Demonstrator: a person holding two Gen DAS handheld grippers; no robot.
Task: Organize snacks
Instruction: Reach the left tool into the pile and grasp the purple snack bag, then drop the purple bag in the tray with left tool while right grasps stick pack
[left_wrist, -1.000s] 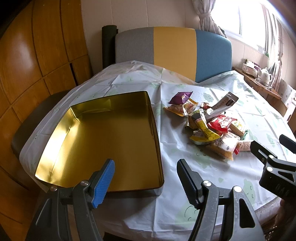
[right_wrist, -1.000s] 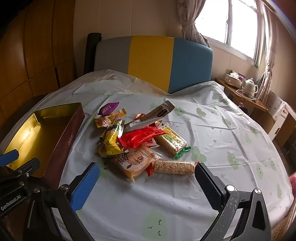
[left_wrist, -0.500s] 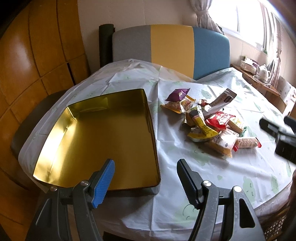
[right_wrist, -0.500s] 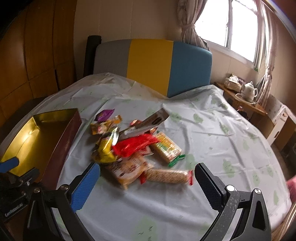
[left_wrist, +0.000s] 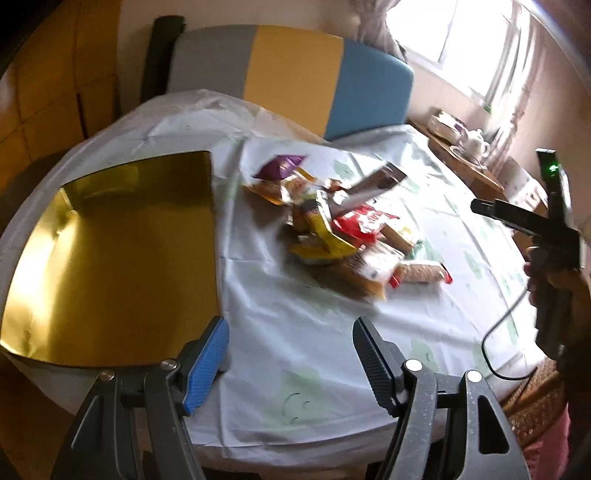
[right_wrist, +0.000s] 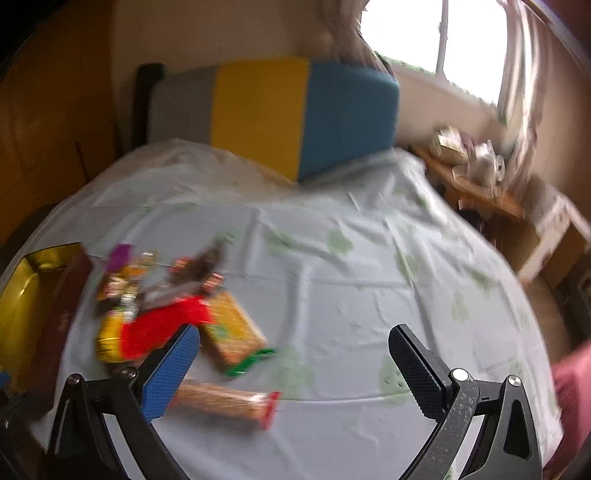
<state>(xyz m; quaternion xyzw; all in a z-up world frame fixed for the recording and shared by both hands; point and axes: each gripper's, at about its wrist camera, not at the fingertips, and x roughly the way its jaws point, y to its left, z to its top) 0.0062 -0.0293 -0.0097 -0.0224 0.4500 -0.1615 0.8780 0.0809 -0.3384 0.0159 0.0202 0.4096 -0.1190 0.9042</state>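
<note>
Left wrist view: your left claw (left_wrist: 290, 350) spread, holding nothing, above the surface (left_wrist: 288, 325); gold tin (left_wrist: 110, 258) at left, snack pile (left_wrist: 343, 232) just right of it.
Right wrist view: your right claw (right_wrist: 291, 354) spread, empty; blurred snack pile beside its blue finger (right_wrist: 168, 373).

No legible text, brand, number or sign anywhere: printing on the piled snack wrappers (left_wrist: 343, 236) smeared by motion blur in both wrist views, white lettering on the red packet (left_wrist: 364, 225) present but unreadable, gold tin (left_wrist: 110, 258) and tablecloth (right_wrist: 332, 295) unlettered.
</note>
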